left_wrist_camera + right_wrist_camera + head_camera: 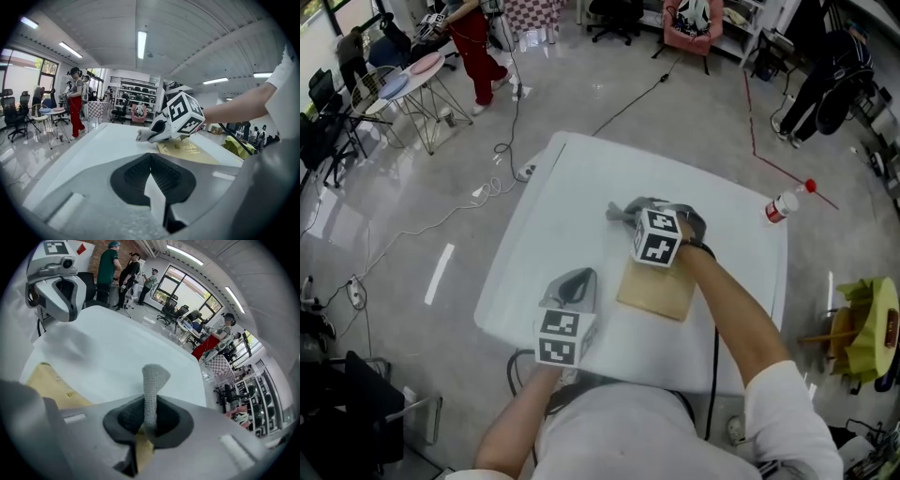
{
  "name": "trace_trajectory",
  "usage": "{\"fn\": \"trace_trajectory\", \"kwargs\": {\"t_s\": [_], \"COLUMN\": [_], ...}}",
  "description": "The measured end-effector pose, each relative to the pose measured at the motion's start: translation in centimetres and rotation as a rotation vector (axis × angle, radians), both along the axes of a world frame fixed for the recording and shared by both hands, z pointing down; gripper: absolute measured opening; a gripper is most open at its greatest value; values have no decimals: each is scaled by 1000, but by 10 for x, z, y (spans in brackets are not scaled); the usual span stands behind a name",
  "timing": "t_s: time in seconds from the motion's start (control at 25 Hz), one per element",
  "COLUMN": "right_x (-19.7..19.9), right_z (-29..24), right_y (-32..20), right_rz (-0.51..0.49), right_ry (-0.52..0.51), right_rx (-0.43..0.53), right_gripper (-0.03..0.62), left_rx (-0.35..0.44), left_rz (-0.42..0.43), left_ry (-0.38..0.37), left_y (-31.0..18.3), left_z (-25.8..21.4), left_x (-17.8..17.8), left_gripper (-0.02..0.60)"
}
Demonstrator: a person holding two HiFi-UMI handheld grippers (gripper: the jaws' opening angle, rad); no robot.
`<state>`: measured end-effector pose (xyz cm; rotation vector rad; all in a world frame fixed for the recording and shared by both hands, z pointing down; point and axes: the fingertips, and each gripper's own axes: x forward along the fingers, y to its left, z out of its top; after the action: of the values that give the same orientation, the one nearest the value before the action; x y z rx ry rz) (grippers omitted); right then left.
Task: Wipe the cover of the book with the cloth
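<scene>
A tan book point(661, 292) lies flat on the white table point(581, 187), near the front edge. My right gripper point(623, 212) sits just past the book's far end, shut on a narrow grey cloth point(152, 390) that sticks up out of its closed jaws. The book point(51, 383) shows to the left behind those jaws. My left gripper point(577, 279) rests left of the book, shut with nothing in it. In the left gripper view its jaws point(152, 176) point at the right gripper point(143, 136) and the book point(187, 150). The left gripper point(63, 287) shows at the upper left of the right gripper view.
A plastic bottle point(783, 204) with a red cap stands by the table's far right corner. A yellow-green object point(872, 328) is on the floor at the right. Cables point(502, 150) run across the floor beyond the table. A person in red point(478, 37) stands far left.
</scene>
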<state>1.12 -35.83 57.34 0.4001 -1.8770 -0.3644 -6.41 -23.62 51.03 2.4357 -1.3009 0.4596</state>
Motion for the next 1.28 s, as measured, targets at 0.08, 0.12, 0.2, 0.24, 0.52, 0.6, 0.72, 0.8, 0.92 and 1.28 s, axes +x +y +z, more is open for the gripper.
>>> {"fn": "trace_trajectory", "kwargs": {"t_s": [0.08, 0.12, 0.2, 0.24, 0.52, 0.6, 0.72, 0.8, 0.92, 1.28], "right_x": [-5, -7, -11, -14, -30, -36, -44, -47, -52, -65], "right_z": [0, 1, 3, 4, 4, 4, 3, 3, 2, -5], "right_y": [7, 13, 24, 30, 67, 79, 97, 107, 122, 161], "right_rz": [-16, -22, -36, -43, -79, -86, -98, -102, -87, -11], "right_ry": [0, 1, 4, 5, -4, -12, -21, -24, -48, -148], "right_rx": [-18, -32, -57, -64, -105, -124, -149, -157, -166, -177], "right_gripper": [31, 31, 31, 31, 31, 31, 31, 31, 31, 31], "left_rx": [0, 0, 2, 3, 16, 17, 11, 6, 13, 29], "left_rz": [0, 3, 11, 16, 42, 48, 57, 59, 57, 73], "left_ry": [3, 6, 10, 11, 23, 26, 29, 32, 49, 73], "left_y": [-1, -1, -1, -1, 0, 0, 1, 0, -2, -1], "left_z": [0, -1, -2, -3, -9, -10, -9, -9, -12, -22], "left_x": [-1, -1, -1, -1, 1, 0, -1, -3, -3, 2], "left_gripper": [6, 6, 6, 6, 6, 6, 6, 6, 6, 6]}}
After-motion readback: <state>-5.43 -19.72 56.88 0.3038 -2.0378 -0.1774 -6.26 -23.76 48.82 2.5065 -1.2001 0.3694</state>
